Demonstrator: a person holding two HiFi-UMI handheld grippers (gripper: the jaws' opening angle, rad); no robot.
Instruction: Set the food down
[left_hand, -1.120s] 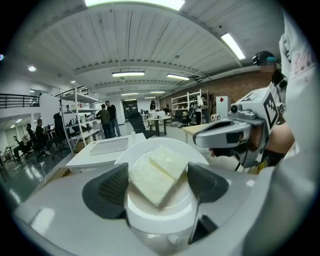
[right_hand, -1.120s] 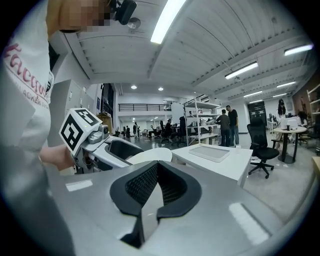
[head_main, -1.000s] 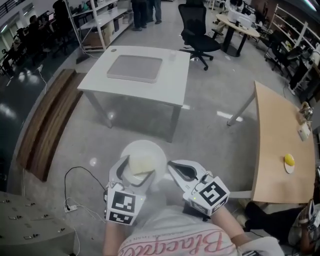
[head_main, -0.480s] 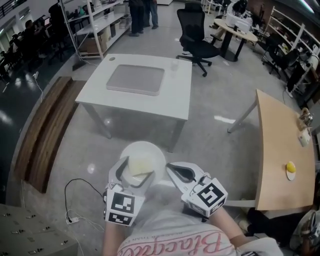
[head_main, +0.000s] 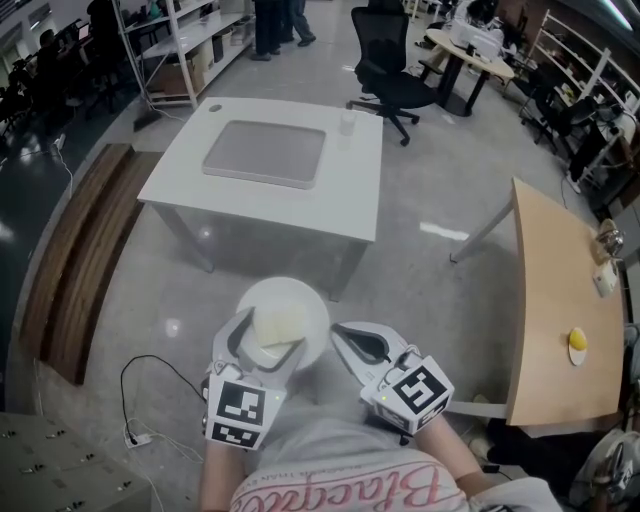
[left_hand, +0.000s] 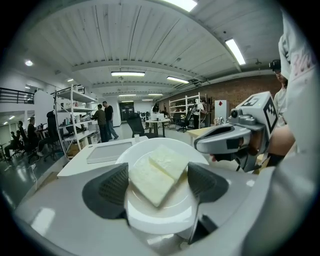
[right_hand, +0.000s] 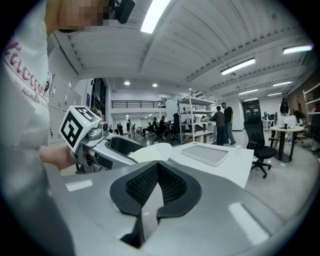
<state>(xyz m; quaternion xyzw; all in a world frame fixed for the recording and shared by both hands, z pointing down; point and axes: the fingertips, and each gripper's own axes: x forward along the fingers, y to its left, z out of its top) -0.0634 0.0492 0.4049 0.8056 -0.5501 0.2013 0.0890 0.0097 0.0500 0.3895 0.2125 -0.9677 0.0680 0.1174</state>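
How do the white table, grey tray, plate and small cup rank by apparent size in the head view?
1. white table
2. grey tray and plate: about alike, and the plate is nearer the camera, so unranked
3. small cup

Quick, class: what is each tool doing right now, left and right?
Left tool: closed on the white plate carrying the food.
Right tool: closed, holding nothing.
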